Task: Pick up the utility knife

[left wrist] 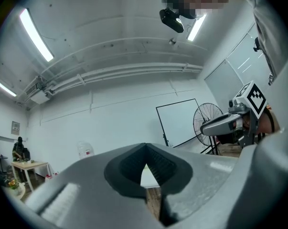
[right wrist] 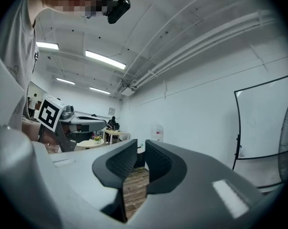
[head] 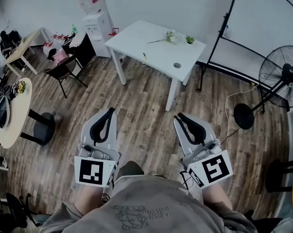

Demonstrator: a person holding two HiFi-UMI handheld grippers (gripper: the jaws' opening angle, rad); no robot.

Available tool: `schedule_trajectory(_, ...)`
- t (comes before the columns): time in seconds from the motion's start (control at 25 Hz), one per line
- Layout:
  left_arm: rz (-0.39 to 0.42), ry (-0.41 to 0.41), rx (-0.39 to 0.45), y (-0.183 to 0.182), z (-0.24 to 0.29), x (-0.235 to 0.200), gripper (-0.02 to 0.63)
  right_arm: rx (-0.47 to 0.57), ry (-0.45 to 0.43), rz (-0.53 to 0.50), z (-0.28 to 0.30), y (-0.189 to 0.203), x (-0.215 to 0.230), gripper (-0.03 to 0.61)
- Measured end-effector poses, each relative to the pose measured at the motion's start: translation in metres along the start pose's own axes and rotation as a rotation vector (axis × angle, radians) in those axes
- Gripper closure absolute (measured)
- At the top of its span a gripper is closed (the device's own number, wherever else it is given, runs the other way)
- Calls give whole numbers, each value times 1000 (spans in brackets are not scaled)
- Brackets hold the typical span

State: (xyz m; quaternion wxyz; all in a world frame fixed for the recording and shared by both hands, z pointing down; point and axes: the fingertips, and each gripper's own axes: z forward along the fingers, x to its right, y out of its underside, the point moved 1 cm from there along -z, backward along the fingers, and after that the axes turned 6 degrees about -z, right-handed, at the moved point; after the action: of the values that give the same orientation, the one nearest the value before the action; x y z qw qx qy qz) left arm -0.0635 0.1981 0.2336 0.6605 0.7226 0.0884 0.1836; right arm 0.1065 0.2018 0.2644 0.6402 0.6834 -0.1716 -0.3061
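Head view: white rectangular table (head: 136, 38) well ahead. Probable utility knife (head: 144, 56), small dark-yellow sliver near table's front edge, too small to confirm. Left gripper (head: 109, 111) and right gripper (head: 179, 115) near body, well apart from it.

Left gripper view: jaws clenched tip to tip, empty.

Right gripper view: jaws slightly ajar, nothing between.

Judgement: knife light, stiff, slick. Pinch across handle middle, off blade end.

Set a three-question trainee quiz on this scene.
1. True or false: the left tool grips something.
2. What lies on the white table? A flowers, B laptop, C mug.
3. Fill in: in the head view, the pedestal fan stands at the ____ edge.
Key: 1 false, its jaws meet on nothing; 2 A; 3 right.
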Motion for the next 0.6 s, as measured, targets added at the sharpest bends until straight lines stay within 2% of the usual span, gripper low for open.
schedule_trajectory(0.08, 0, 3, -2, 1, 2, 2, 613, -1, 21, -1, -2, 1, 6, 443)
schedule_trajectory(0.28, 5, -2, -16, 9, 8, 1, 613, -12, 35, 31, 0, 12, 12, 369)
schedule_trajectory(0.6, -12, 6, -15, 27, 37, -20, 613, -61, 33, 13, 31, 32, 20, 360)
